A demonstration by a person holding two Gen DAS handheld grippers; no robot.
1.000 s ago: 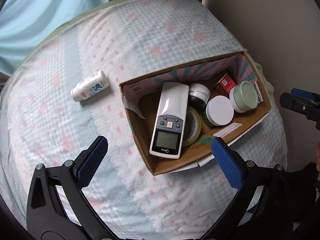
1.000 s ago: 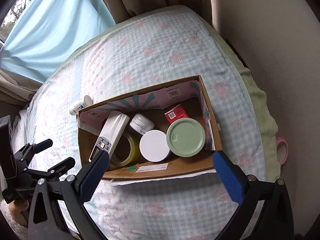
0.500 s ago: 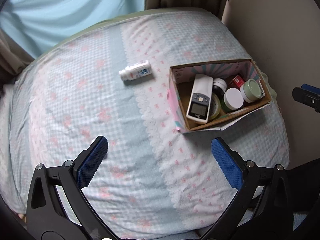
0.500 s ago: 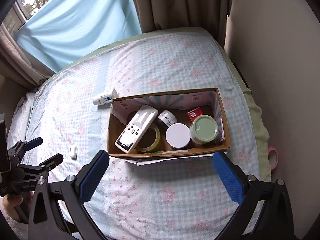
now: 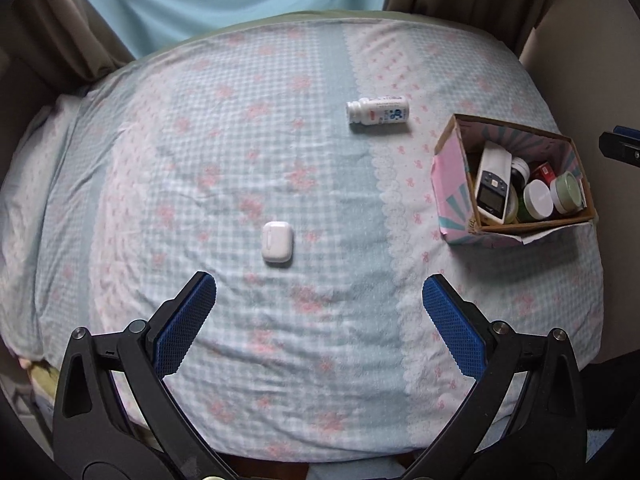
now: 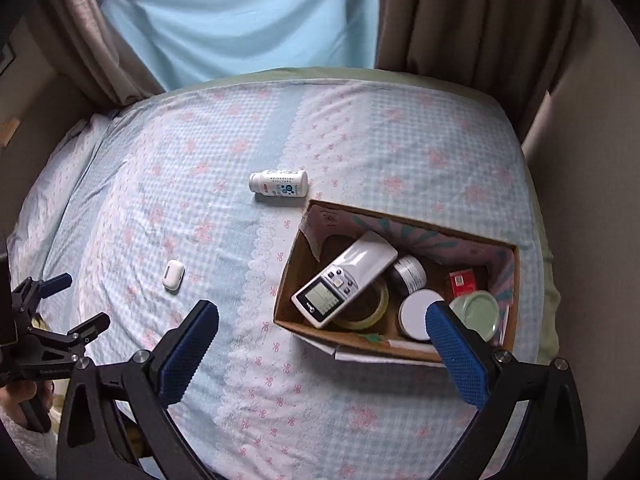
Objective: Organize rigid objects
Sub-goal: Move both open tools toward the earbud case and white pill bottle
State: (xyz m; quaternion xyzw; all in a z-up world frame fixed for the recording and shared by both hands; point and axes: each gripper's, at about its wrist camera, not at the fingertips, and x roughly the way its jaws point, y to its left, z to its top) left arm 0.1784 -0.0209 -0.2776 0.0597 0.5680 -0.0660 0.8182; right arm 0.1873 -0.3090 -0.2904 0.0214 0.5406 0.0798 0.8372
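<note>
A cardboard box stands on the bed at the right. It holds a white remote, a tape roll, a dark jar, a white-lidded jar, a green-lidded jar and a red packet. A white bottle lies on its side left of the box. A white earbud case lies mid-bed. My left gripper hangs open just short of the case. My right gripper is open over the box's near edge.
The bed has a blue-and-pink checked cover. Curtains hang behind it and a wall runs along its right side. In the right wrist view the left gripper shows at the bed's left edge, held by a hand.
Both grippers have drawn back from the box and the left one has swung left, bringing the earbud case into view. Both stay open and empty.
</note>
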